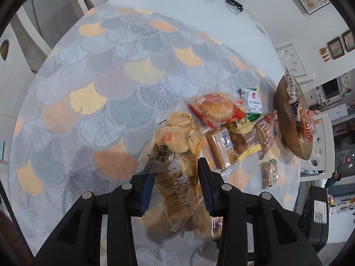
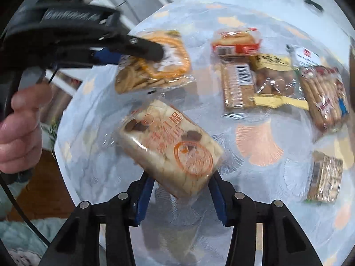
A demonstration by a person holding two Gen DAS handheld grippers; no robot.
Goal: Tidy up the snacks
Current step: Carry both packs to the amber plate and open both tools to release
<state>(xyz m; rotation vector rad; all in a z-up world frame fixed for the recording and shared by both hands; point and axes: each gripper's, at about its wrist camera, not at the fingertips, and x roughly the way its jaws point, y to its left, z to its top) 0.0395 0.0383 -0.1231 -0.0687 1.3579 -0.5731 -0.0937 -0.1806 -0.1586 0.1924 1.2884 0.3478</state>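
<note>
1. Snacks: a clear cracker bag [image 1: 175, 161] hangs clamped in the left gripper [image 1: 177, 186] above the tablecloth [image 1: 88, 88].
2. Right gripper [image 2: 180, 196] is clamped on a pale biscuit pack [image 2: 170, 148].
3. Other packets [image 2: 239, 82] lie clustered near the table's far edge.

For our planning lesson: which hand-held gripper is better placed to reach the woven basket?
Probably the right hand-held gripper: the woven basket lies right of the snack pile, and the left hand-held gripper is further left.
</note>
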